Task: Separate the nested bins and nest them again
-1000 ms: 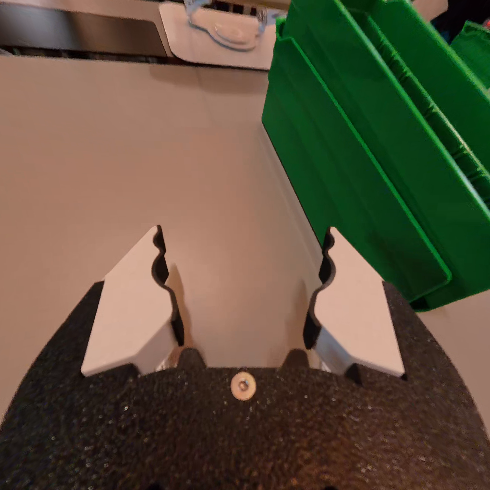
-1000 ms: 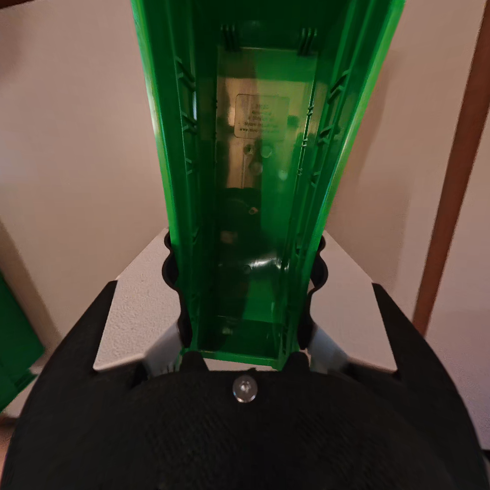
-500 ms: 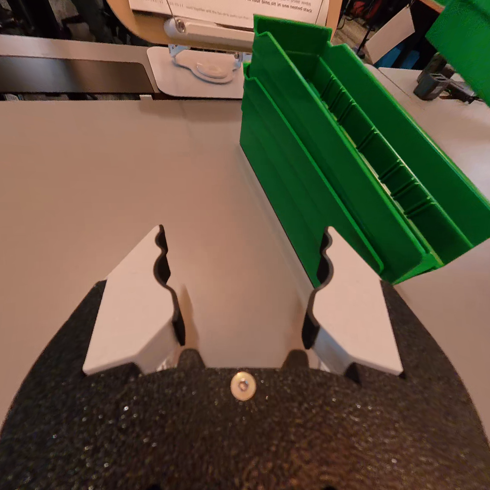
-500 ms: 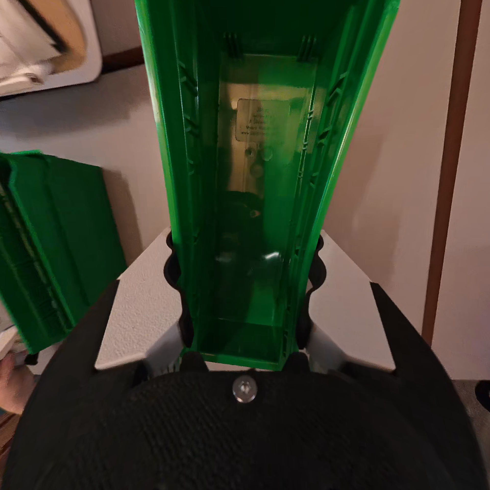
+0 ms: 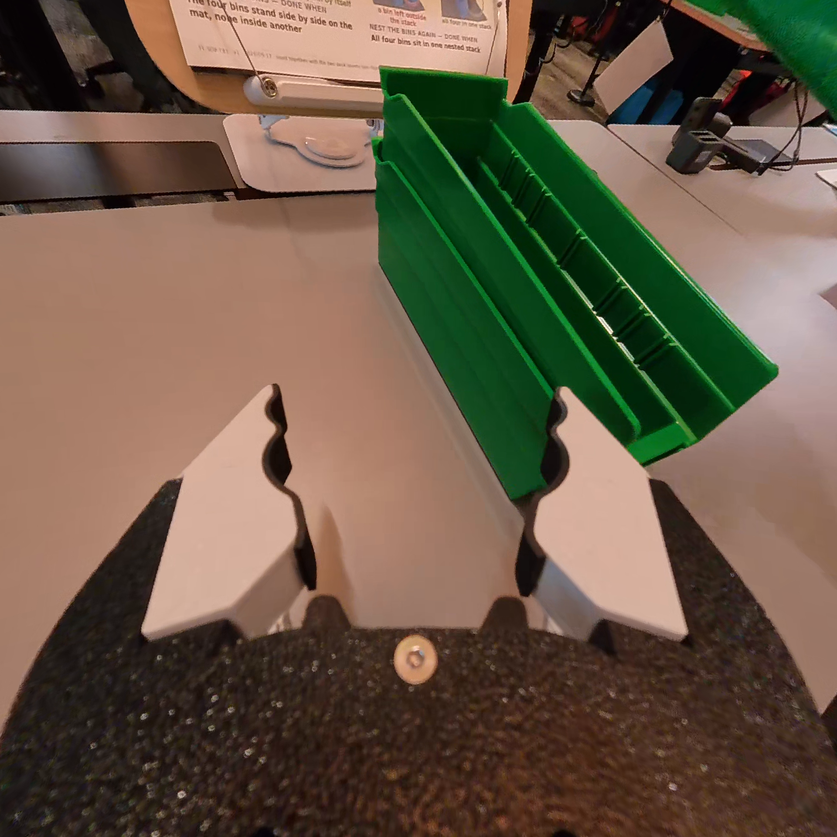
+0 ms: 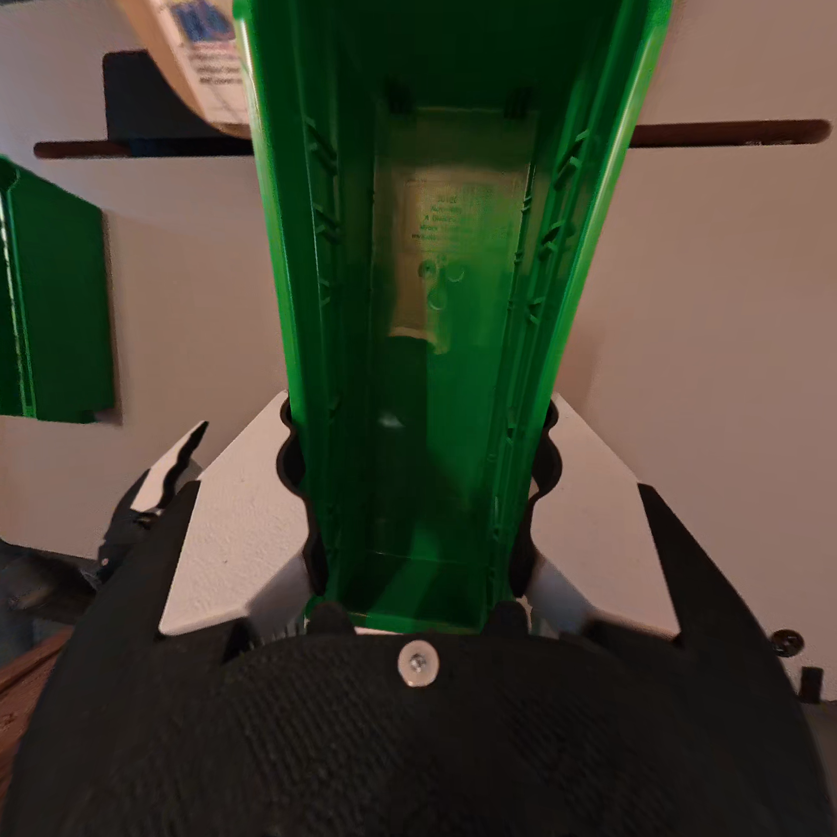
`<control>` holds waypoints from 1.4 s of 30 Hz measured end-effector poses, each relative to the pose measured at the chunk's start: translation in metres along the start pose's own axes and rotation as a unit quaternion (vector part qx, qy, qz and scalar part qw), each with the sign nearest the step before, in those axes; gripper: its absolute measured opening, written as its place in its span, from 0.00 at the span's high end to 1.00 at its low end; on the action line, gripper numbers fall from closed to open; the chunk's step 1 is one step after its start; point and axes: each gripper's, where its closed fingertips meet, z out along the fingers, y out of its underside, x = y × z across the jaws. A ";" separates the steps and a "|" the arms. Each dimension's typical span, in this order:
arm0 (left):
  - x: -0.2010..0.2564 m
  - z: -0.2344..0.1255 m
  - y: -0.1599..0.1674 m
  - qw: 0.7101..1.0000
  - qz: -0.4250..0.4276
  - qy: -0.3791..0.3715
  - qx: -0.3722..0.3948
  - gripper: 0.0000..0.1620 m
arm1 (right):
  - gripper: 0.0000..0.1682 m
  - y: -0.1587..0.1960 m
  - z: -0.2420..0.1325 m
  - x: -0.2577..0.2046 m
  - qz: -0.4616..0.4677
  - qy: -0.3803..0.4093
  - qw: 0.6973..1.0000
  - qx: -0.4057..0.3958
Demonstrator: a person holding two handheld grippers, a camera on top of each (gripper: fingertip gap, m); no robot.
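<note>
left wrist view: left gripper (image 5: 416,457) hangs over the grey table (image 5: 158,317), jaws spread wide, nothing between them. right fingertip (image 5: 559,407) sits just beside the near wall of the nested bin stack (image 5: 521,290); can't tell if it touches. stack is green, long and narrow, standing on the table and running away toward the sign board (image 5: 335,45) at the back. at least two rims show stepped one inside the other, exact count unclear. inner bin open on top, ribbed divider slots along its wall, nothing in it. blurred green edge of the lifted bin (image 5: 797,40) at top right corner.

right wrist view: stack's side shows at left edge (image 6: 54,308), left gripper's finger (image 6: 176,457) below it. right gripper (image 6: 421,475) is clamped on the lifted bin (image 6: 453,271), one finger on each long outer wall near its end. bin is held off the table, open side facing the camera, empty, moulded plate on its floor.
</note>
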 end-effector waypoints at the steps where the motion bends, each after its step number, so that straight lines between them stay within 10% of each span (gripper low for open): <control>1: 0.001 0.000 0.000 1.000 -0.001 0.002 0.000 0.30 | 0.38 0.002 0.003 -0.013 -0.011 0.004 1.000 -0.003; 8: -0.004 -0.007 -0.004 1.000 -0.014 0.007 0.010 0.30 | 0.38 0.019 0.045 -0.077 -0.025 -0.012 1.000 0.007; 42: -0.030 -0.020 -0.009 0.998 -0.046 -0.002 0.030 0.32 | 0.36 0.067 0.134 -0.058 0.005 0.031 0.999 0.010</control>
